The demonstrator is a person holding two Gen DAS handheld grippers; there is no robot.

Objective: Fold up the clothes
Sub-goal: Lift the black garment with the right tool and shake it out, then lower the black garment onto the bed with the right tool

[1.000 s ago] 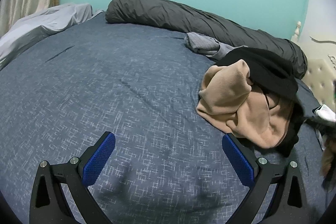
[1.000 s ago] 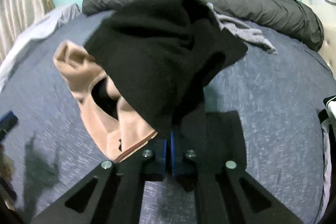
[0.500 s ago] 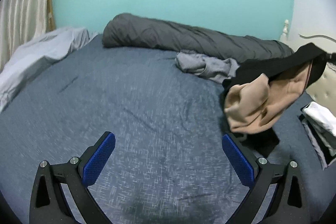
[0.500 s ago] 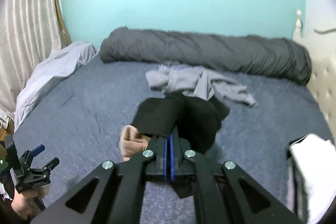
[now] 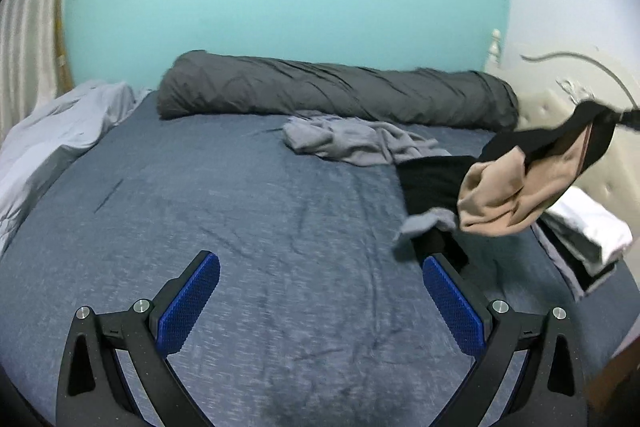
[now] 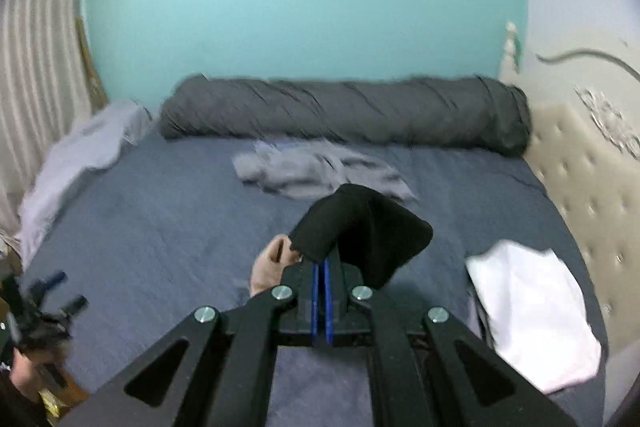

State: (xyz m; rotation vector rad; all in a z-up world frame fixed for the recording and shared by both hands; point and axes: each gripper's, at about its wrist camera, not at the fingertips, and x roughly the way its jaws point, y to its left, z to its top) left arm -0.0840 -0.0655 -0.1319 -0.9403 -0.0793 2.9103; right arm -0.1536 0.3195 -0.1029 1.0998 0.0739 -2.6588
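My right gripper (image 6: 322, 265) is shut on a black garment with a tan lining (image 6: 362, 229) and holds it in the air above the blue bed (image 6: 160, 227). In the left wrist view this black and tan garment (image 5: 516, 183) hangs at the right, its lower end near a black piece of cloth on the sheet. A crumpled grey garment (image 5: 352, 143) lies further back on the bed. My left gripper (image 5: 322, 303) is open over bare sheet, with nothing between its blue pads (image 5: 192, 303). It also shows small and blurred as the left gripper (image 6: 44, 303) at the left edge.
A rolled dark grey duvet (image 5: 332, 91) lies along the far wall. A light grey sheet (image 5: 52, 131) is bunched at the left. Folded white clothes (image 6: 528, 311) are stacked at the right by the beige tufted headboard (image 6: 580, 179).
My right gripper has lifted the black and tan garment off the bed and carried it up and to the right. The left gripper has pulled back and stayed open.
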